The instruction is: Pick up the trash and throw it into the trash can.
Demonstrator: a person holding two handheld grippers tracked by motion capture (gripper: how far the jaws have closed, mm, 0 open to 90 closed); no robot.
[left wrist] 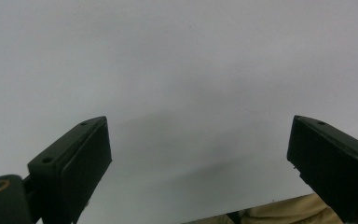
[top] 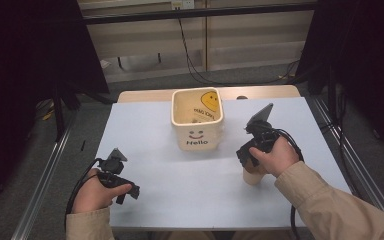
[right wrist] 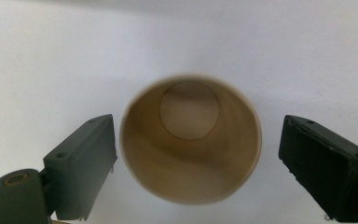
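One paper cup (right wrist: 191, 144) is the item in hand. It stands upright on the worktop (top: 180, 170) at the near right, directly under the right gripper (top: 254, 162), and its open mouth faces up into the right gripper view.

Status of the work, as judged from the layout:
- Approach: done. The right gripper is over the cup, one jaw to each side of the rim.
- Grasp: not complete. The left pad lies just beside the cup wall; whether it touches cannot be told. The right pad stands clearly apart from the wall. The jaws are spread around the cup and pinch nothing.
- Lift and transfer: not begun. The cup base is on the worktop.
- Probable destination: the cream bin (top: 197, 120) marked "Hello", at the centre far side, well apart from the cup. This is an inference from the layout.

The left gripper (top: 121, 186) rests at the near left with its jaws spread wide over bare worktop, holding nothing.

Limits of view:
- In the high view the right hand (top: 275, 156) and the gripper body cover most of the cup; a pale part of it shows below them.
- The bin holds a smiley-printed item; further contents are too small to identify.
- The cup appears empty, but its outer wall and base contact are hidden in the right gripper view.
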